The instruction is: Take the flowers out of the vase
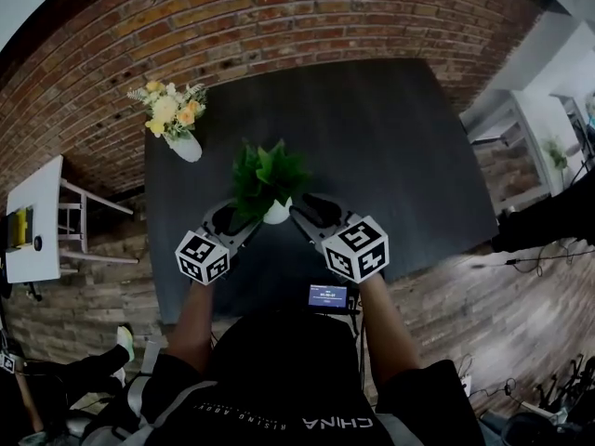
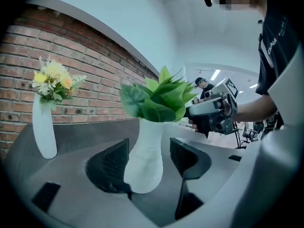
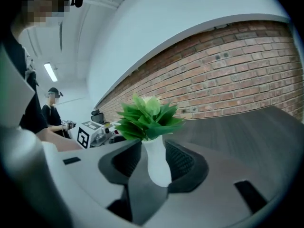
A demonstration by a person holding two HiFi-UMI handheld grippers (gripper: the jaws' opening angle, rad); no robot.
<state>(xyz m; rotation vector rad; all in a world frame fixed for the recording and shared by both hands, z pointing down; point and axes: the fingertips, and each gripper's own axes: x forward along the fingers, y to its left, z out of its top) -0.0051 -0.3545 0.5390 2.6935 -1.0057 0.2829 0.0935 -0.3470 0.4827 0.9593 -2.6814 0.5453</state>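
Left tongs (image 2: 148, 152): jaws wide apart, either side of the white curvy vase (image 2: 145, 167).
Right tongs (image 3: 154, 155): apart too, close around that vase.
Green leafy flowers (image 1: 267, 175): standing in the vase, on the dark surface (image 1: 390, 156).

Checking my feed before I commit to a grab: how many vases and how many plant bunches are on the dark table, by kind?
Vases: 2 (near vase, far vase)
Bunches: 2 (green leaves, yellow flowers)
Total: 4
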